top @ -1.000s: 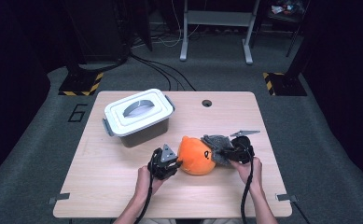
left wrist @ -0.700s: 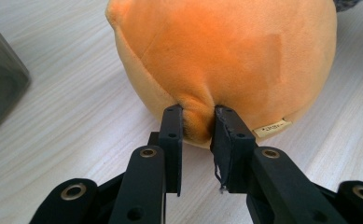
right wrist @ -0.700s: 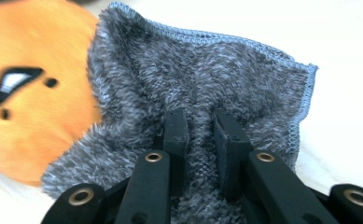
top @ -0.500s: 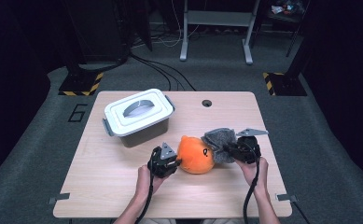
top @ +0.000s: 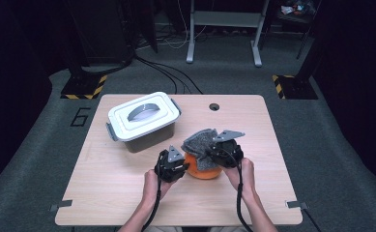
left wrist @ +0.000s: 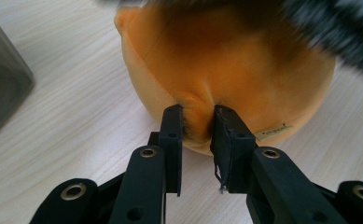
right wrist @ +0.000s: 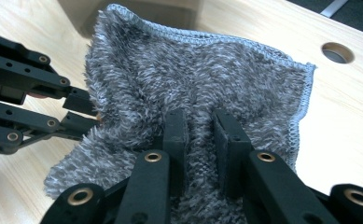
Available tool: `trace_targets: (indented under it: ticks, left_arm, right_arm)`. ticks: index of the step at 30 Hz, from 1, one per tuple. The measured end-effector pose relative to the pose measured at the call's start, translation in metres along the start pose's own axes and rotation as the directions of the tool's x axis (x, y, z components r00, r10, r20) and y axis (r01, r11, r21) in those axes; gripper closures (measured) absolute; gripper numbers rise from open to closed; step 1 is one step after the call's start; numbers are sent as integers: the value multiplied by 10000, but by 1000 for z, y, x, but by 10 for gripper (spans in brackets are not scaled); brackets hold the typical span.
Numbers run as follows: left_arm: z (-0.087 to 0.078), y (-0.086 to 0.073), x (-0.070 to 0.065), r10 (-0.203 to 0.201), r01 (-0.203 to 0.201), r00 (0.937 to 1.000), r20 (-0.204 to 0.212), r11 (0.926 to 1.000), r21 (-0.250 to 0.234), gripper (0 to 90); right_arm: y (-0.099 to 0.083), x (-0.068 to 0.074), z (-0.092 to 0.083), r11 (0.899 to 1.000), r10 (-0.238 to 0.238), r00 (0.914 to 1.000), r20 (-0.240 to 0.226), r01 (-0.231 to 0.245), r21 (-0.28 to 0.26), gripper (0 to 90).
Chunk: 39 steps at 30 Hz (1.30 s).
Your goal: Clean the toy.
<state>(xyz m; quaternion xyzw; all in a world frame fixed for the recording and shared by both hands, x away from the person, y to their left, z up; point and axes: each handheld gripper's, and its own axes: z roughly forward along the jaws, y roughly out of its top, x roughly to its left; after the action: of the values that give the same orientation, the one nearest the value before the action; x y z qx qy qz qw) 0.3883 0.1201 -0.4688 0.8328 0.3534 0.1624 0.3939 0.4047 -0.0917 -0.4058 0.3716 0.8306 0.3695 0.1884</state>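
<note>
The wooden surface (top: 127, 193) carries a lidded white and grey storage box (top: 144, 122) toward its far left. Near the front middle sits a soft orange ball-shaped toy (top: 206, 171), and a fuzzy grey cloth (top: 201, 145) lies draped over its top.

In the high view the left tool (top: 181, 166) sits at the toy's left side, touching it. In the left gripper view its jaws stand close together and pinch a fold of the orange toy (left wrist: 226, 70), the soft skin bunched up between the pads (left wrist: 172, 135); the toy rests on the surface, with the grey cloth (left wrist: 338, 32) blurred across the upper right corner and the edge of the box (left wrist: 2, 88) at the left.

The right tool (top: 213, 155) is at the toy's upper right. In the right gripper view its jaws are drawn nearly together and clamped on the grey cloth (right wrist: 193, 84), a ridge of pile squeezed between the pads (right wrist: 173, 135). The cloth spreads away from the jaws, its stitched edge lifted above the surface, and the left tool (right wrist: 83, 112) shows at the left, just beside the cloth.
</note>
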Motion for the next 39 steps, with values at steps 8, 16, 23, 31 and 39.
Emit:
trace_targets:
  ticks: [8,16,23,31,39]
  left_arm:
    - [1,0,1,-226,226,9997,14,9997,62,739]
    - [1,-1,2,-315,315,9995,73,9995,44,739]
    - [0,-1,1,-299,299,9995,90,9995,43,739]
    - [1,0,1,-282,282,9996,28,9996,53,739]
    - [1,2,0,-351,351,9994,-15,9994,51,738]
  right_arm:
    - [-1,6,9,9985,-467,9987,205,461,285,763]
    - [-21,-9,-3,9990,122,9980,621,-148,414,764]
    - [-45,-30,-9,9961,586,9941,910,-643,611,765]
    - [-58,-41,-13,9911,1017,9878,1181,-1108,734,765]
    - [-30,-25,-27,9990,414,9959,802,-398,-214,766]
